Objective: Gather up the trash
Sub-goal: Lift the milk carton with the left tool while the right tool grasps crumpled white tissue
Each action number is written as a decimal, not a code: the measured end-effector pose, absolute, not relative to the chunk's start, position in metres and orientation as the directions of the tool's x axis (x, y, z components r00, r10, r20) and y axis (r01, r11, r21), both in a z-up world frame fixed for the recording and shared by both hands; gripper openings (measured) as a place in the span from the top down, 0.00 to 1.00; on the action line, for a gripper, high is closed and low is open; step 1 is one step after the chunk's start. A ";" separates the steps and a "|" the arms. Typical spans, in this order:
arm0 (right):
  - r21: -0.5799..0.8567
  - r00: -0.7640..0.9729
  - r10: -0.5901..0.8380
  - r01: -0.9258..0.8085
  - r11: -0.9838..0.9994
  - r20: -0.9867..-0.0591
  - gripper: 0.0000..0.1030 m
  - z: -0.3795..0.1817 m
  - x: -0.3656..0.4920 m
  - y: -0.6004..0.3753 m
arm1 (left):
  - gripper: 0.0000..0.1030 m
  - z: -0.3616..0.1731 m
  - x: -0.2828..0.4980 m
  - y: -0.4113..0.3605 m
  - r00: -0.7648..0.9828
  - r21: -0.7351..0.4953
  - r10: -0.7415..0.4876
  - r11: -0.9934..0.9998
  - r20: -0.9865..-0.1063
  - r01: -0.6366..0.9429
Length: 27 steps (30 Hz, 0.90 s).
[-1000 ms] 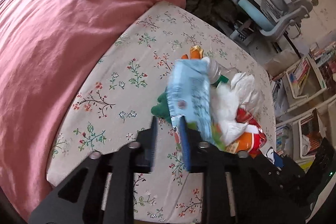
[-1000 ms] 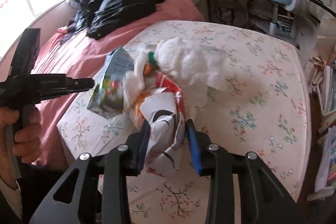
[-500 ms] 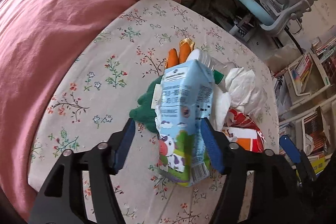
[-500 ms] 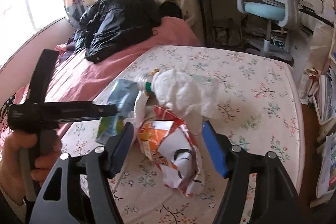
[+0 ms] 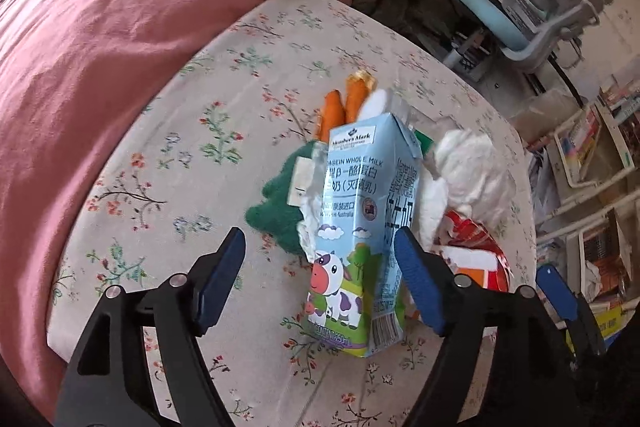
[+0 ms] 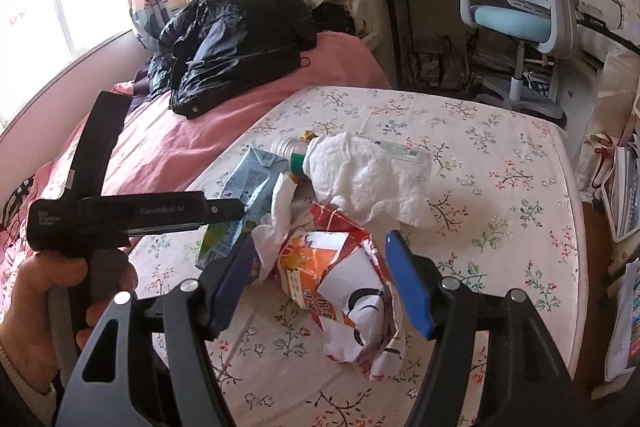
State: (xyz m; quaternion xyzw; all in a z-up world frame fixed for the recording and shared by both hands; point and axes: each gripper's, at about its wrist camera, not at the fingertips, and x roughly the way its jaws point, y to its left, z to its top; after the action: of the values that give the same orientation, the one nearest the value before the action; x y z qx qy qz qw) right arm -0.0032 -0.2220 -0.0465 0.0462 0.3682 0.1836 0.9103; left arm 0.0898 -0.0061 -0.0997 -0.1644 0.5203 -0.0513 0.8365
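Trash heaped near the middle of the floral table, both grippers spread over it.

The blue milk carton (image 5: 362, 227) lies on the floral table (image 5: 224, 131), toward the edge that meets the pink bed (image 5: 80, 67); a green cloth (image 5: 276, 203), two orange pieces (image 5: 340, 105), a plastic bottle (image 6: 288, 147) and crumpled white tissue (image 6: 360, 175) crowd around it, with the torn orange-and-white wrapper (image 6: 340, 287) nearer the front edge. The left gripper (image 5: 320, 279) has just been opening; the carton sits between its jaws, by the right-hand pad, unclamped. The right gripper (image 6: 320, 287) stands spread around the wrapper, not pinching it. A black jacket (image 6: 232, 39) lies on the bed.
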 end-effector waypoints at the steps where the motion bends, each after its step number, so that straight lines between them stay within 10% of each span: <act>1: 0.219 0.662 0.368 -0.300 0.928 -0.653 0.36 -0.047 -0.004 -0.222 | 0.29 -0.100 0.089 -0.009 0.446 -0.331 -0.268 0.941 -0.854 -0.068; 6: 0.219 0.662 0.368 -0.300 0.928 -0.653 0.36 -0.046 -0.004 -0.222 | 0.65 -0.095 0.085 -0.016 0.456 -0.349 -0.303 0.937 -0.837 -0.018; 17: 0.219 0.662 0.396 -0.337 0.916 -0.637 0.36 -0.040 -0.009 -0.203 | 0.69 -0.038 0.060 0.029 0.629 -0.364 -0.240 0.928 -0.740 -0.075; 27: 0.243 0.576 0.461 -0.416 0.876 -0.675 0.36 -0.053 -0.002 -0.160 | 0.70 -0.055 0.064 0.061 0.550 -0.265 -0.139 0.951 -0.824 -0.158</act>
State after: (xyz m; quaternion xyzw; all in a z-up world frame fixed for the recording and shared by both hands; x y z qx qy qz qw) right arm -0.0020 -0.1598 -0.0527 0.0287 0.3887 0.2473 0.8871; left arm 0.0636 0.0605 -0.0554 -0.1562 0.4743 0.0055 0.8664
